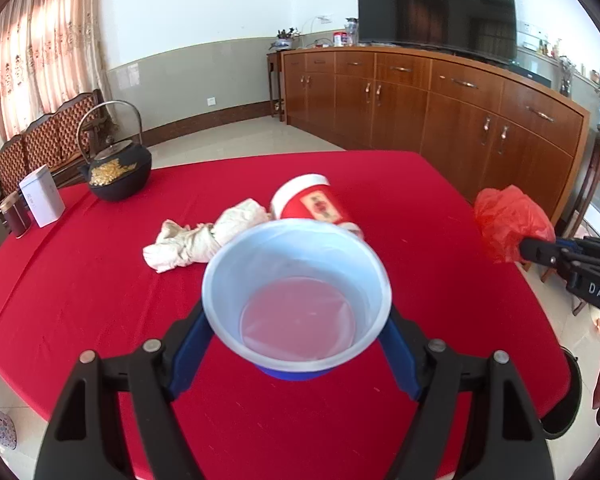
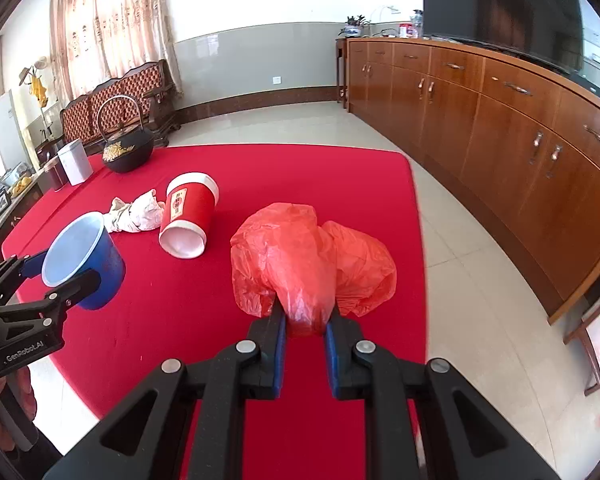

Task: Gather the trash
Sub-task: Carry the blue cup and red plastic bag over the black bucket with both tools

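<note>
Left wrist view: the left hand-held gripper (image 1: 298, 344) clamps a blue cup (image 1: 297, 289) above the red surface (image 1: 80, 280), near a crumpled cloth (image 1: 204, 234).

Right wrist view: the right hand-held gripper (image 2: 305, 330) pinches a red plastic bag (image 2: 308, 260) beside a tipped red cup (image 2: 188, 214).
</note>
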Available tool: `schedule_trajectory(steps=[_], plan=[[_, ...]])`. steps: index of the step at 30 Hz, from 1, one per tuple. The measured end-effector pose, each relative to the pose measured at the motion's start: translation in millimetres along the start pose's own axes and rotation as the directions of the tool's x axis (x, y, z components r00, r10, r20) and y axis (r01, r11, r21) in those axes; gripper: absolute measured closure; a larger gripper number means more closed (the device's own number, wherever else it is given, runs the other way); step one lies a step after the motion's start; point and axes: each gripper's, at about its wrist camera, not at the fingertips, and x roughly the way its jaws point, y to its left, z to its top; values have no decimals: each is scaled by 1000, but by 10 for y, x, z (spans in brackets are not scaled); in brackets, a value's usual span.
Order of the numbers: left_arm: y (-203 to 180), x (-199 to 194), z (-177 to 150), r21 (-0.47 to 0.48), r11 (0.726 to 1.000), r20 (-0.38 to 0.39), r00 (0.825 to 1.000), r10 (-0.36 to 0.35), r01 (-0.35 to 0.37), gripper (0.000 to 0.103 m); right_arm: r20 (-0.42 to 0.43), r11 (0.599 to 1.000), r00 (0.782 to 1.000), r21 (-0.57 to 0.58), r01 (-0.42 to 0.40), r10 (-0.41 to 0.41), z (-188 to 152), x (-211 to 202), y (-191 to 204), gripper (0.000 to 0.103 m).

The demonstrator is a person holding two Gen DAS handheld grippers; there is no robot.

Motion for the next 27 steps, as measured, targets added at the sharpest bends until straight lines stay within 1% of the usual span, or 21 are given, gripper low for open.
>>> schedule_trajectory(steps=[6,13,22,27], plan=[[-204,-106,-76,25,999,1,999,-36,36,25,8,999,999,15,31,-31,-198,-309,-148,86],[-552,-238,-113,67,994,17,996,-88,86,25,21,996,997,48,78,-79,-443,-625,-389,86],[-1028,-321,-184,118,980,20,986,-164,160,25,14,983,988,108,149,-151,-787,-960,-806,86],[-1240,-357,-213,142,972,19,981,-194,190,25,6,972,982,143,186,-189,-967,-1143,-1031,86]])
